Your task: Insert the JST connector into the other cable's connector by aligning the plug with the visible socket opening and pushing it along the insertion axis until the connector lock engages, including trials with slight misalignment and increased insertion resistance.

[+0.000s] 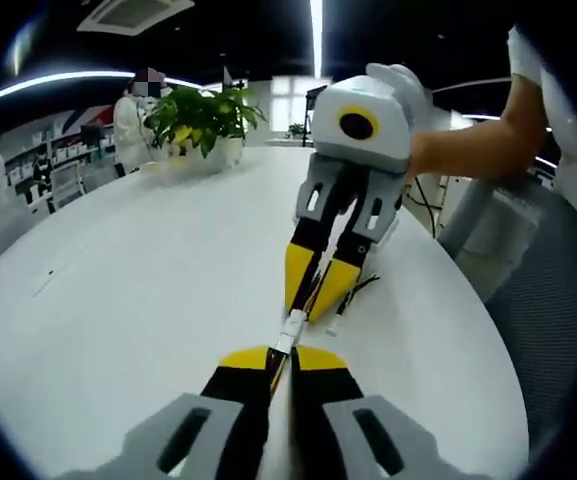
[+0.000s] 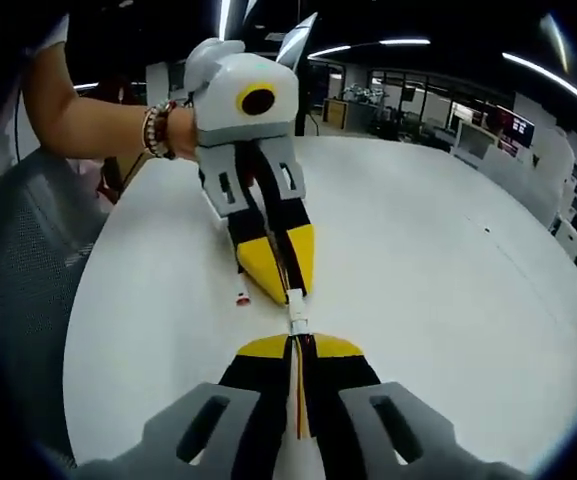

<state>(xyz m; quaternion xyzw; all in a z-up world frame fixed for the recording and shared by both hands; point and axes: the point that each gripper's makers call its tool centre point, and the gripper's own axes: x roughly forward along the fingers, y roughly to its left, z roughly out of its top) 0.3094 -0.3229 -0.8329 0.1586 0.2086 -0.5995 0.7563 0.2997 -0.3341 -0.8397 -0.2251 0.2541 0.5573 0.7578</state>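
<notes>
So we're looking down the left gripper in the left gripper view, and its yellow-tipped jaws are squeezed nearly together on a red and black cable ending in a small white JST connector. That connector pokes out just past the tips, above the white table. Coming in from the right, the right gripper meets it tip to tip, jaws also pinched close, with thin dark wires trailing beside it onto the table. We can't tell whether the two connector halves are fully mated or only touching. In the right gripper view the white joint sits between both pairs of tips. No readable writing anywhere. A potted plant stands at the table's far edge.
</notes>
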